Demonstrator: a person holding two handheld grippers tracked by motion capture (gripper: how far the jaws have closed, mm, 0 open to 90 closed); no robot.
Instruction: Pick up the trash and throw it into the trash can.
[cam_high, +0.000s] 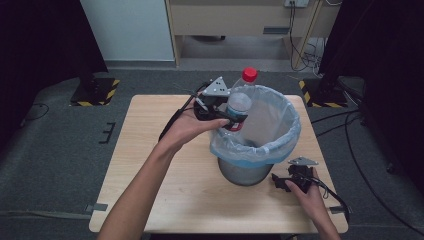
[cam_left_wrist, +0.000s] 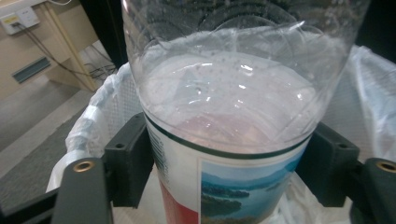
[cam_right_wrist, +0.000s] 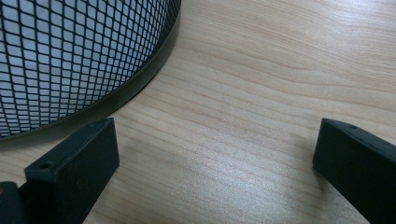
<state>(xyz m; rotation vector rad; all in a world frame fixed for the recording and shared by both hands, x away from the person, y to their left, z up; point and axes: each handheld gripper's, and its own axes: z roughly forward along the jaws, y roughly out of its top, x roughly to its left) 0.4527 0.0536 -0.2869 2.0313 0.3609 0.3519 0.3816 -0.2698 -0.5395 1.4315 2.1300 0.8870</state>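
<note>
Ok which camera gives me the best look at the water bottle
The high view: the whole water bottle, red cap included, stands upright in the left gripper over the lined bin. The left gripper view shows its clear body and label close up between the jaws, cap cropped. The right gripper view faces the bin's mesh and the table.

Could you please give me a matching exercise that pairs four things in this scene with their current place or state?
Things:
1. bottle
2. left claw
3. right claw
4. bin

States:
A. lined with a pale bag
B. open, low by the table
C. red-capped, held over the bin's rim
D. shut on the bottle's label

Pairs: 1-C, 2-D, 3-B, 4-A
</note>
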